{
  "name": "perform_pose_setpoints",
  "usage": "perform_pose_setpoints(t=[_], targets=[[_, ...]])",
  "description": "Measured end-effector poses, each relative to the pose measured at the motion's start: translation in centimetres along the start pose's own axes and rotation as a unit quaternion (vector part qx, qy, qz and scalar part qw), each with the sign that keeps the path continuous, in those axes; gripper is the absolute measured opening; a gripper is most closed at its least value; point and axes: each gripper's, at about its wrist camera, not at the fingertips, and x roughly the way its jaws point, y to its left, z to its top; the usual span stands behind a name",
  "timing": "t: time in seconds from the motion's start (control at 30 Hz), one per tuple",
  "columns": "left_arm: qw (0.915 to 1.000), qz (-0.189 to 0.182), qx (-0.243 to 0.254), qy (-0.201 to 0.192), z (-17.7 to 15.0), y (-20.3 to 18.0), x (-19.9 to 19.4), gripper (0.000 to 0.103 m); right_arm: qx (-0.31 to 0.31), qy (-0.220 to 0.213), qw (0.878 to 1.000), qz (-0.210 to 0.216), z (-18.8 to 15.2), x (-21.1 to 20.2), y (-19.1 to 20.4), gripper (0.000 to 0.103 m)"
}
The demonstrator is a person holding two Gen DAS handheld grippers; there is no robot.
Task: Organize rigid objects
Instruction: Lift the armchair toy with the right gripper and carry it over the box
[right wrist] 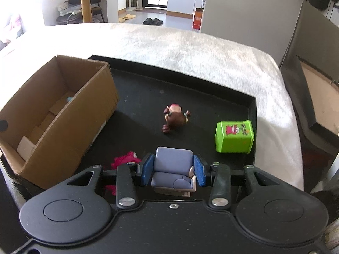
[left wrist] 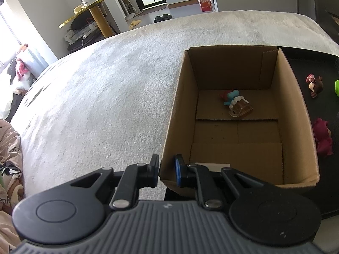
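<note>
An open cardboard box (left wrist: 288, 110) (right wrist: 63, 116) stands on a black tray (right wrist: 190, 89). My left gripper (left wrist: 167, 169) is shut on the box's near left corner wall. Inside lie a small beer-mug figure (left wrist: 240, 106) and a red and blue figure (left wrist: 229, 95). My right gripper (right wrist: 174, 170) is shut on a purple-grey toy armchair (right wrist: 173, 169), held above the tray. On the tray lie a brown monkey figure (right wrist: 175, 118) (left wrist: 315, 84), a green cube (right wrist: 234, 136) and a pink plush toy (right wrist: 125, 160) (left wrist: 322, 137).
The tray rests on a white fuzzy blanket (left wrist: 106, 95) covering the surface. A gold round side table with glass jars (left wrist: 91, 6) stands beyond. A dark frame (right wrist: 313, 84) leans to the right of the blanket. Clothes (left wrist: 8, 158) lie at the left.
</note>
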Motion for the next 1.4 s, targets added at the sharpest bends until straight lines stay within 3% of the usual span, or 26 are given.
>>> perform_pose_setpoints(t=[0.87, 1.4], targets=[[0.9994, -0.023, -0.024, -0.001, -0.1, 1.1, -0.3, 0.013, -0.039, -0.042, 0.998, 0.002, 4.4, -3.2, 3.5, 0.041], [0.9981, -0.045, -0.042, -0.003, -0.4, 1.9, -0.2, 0.012, -0.105, -0.055, 0.993, 0.022, 7.4, -3.8, 8.8, 0.041]])
